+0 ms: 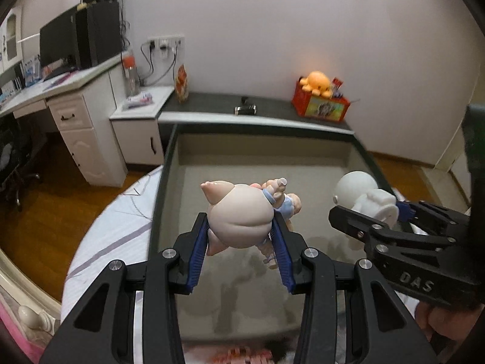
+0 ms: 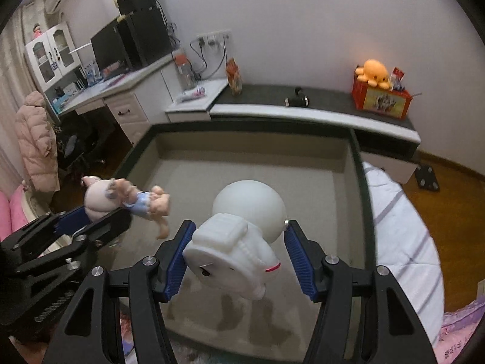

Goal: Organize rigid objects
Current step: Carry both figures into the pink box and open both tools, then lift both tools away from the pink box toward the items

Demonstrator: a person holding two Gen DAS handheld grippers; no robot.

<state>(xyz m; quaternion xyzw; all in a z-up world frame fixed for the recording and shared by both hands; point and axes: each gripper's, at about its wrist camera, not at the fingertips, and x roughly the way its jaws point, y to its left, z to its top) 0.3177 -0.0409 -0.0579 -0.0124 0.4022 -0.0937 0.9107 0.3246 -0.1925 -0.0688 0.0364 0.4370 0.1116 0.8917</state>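
The pig figurine (image 2: 127,201) is motion-blurred in the right wrist view; the left gripper (image 2: 100,223) runs off that frame's left edge; shelf items stay too small.

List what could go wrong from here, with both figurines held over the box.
1. The left hand-held gripper pinches the pig figurine on its round, smooth head; it could slip out and drop hard into the box.
2. The right hand-held gripper seems to touch the white astronaut figurine mainly with one pad, so it may twist loose.
3. The two figurines hang side by side; lowering both together might knock the pig's legs against the astronaut.
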